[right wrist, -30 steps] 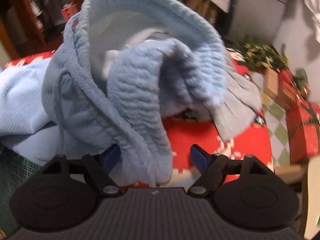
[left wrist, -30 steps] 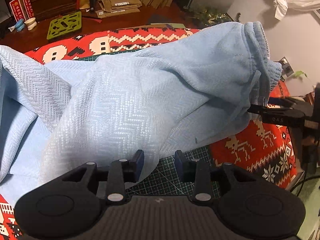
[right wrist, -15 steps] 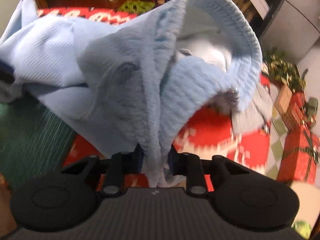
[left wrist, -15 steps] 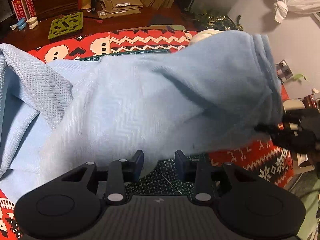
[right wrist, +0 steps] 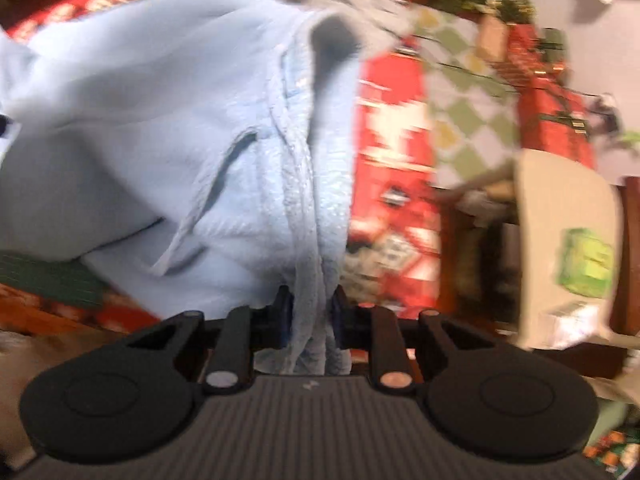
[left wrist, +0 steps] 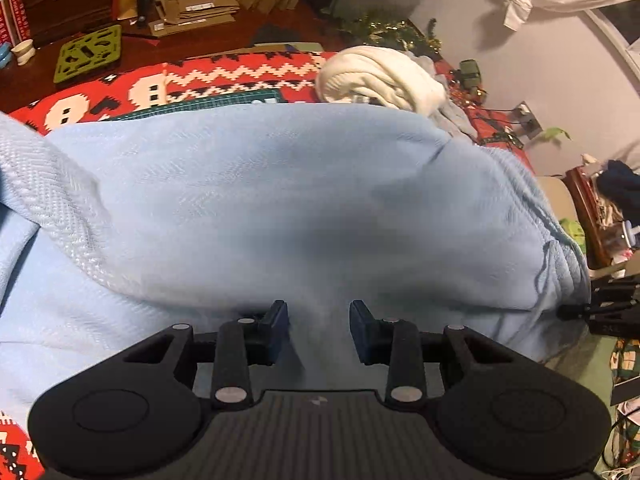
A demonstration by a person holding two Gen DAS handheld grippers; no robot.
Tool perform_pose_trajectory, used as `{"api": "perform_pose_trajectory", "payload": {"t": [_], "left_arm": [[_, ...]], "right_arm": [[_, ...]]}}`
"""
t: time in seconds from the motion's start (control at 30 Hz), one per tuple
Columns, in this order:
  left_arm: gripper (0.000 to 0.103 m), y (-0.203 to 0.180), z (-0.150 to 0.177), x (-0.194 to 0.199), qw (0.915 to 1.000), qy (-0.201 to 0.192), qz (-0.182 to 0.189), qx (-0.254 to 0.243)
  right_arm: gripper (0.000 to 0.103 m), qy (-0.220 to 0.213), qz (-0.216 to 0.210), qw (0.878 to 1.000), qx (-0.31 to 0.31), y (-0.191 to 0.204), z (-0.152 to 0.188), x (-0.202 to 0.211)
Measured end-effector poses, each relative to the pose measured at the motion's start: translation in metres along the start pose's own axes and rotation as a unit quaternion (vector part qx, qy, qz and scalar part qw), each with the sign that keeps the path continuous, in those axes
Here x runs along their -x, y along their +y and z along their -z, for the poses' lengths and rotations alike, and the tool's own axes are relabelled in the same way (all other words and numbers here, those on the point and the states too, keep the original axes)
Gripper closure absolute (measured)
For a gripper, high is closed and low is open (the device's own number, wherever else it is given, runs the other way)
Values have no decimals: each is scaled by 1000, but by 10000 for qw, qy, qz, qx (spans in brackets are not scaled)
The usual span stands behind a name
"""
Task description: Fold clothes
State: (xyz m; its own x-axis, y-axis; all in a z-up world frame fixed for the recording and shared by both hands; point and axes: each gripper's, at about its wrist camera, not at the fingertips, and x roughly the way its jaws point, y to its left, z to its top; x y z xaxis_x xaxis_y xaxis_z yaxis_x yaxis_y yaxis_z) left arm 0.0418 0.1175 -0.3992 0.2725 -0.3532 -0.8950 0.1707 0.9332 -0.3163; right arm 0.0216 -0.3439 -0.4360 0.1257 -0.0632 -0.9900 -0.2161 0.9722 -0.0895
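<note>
A light blue knitted garment (left wrist: 280, 200) with an elastic waistband and drawstring (right wrist: 304, 184) lies stretched across the table. My right gripper (right wrist: 310, 320) points down; its jaws are closing and its pads press the bunched waistband between them. In the left wrist view the right gripper (left wrist: 566, 312) shows at the far right, holding that edge taut. My left gripper (left wrist: 319, 326) hovers low over the near part of the garment, its pads apart. Blue cloth lies under the gap and neither pad pinches it.
A red patterned tablecloth (left wrist: 100, 100) and a green cutting mat (left wrist: 224, 100) lie under the garment. A crumpled white garment (left wrist: 380, 76) sits at the back right. A green tray (left wrist: 88, 50) and cardboard are beyond. Red gift boxes (right wrist: 552, 120) stand right of the table.
My right gripper has shut on the waistband and pulled it out to the right. The blue cloth now spreads flat and covers the mat in front of my left fingers.
</note>
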Motion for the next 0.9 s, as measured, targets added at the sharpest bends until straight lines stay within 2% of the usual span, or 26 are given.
{"api": "perform_pose_trajectory", "payload": {"t": [0.07, 0.17, 0.27, 0.33, 0.4, 0.5, 0.6, 0.73, 0.83, 0.9], "left_arm": [[69, 1, 2, -2, 10000, 26, 14, 48], [69, 4, 6, -3, 9999, 64, -24, 128], [69, 8, 10, 0, 9997, 88, -96, 186], [69, 13, 11, 3, 9995, 91, -167, 261], [67, 20, 13, 6, 9989, 78, -244, 390], [61, 30, 17, 14, 9972, -14, -383, 638], [57, 38, 20, 24, 9946, -132, -520, 894], [46, 44, 19, 41, 9902, -383, -812, 1066], [35, 44, 15, 52, 9870, -602, -1069, 1038], [23, 44, 13, 56, 9846, -712, -1278, 952]], "right_arm": [[81, 63, 102, 9999, -75, -13, 0, -12], [78, 155, 308, 9993, 119, -7, -4, -36], [67, 194, 479, 9986, 119, -2, -9, -57], [58, 73, 500, 9987, -27, -3, -8, -55], [32, -123, 496, 9985, -175, -4, -5, -46], [7, -782, 417, 9952, -415, -10, -5, -12], [0, -1388, 363, 9883, -514, -13, -16, 22], [0, -2062, 225, 9779, -271, 3, -48, 56], [0, -2306, -108, 9729, -81, 32, -81, 68], [0, -2387, -322, 9706, -1, 56, -99, 70]]}}
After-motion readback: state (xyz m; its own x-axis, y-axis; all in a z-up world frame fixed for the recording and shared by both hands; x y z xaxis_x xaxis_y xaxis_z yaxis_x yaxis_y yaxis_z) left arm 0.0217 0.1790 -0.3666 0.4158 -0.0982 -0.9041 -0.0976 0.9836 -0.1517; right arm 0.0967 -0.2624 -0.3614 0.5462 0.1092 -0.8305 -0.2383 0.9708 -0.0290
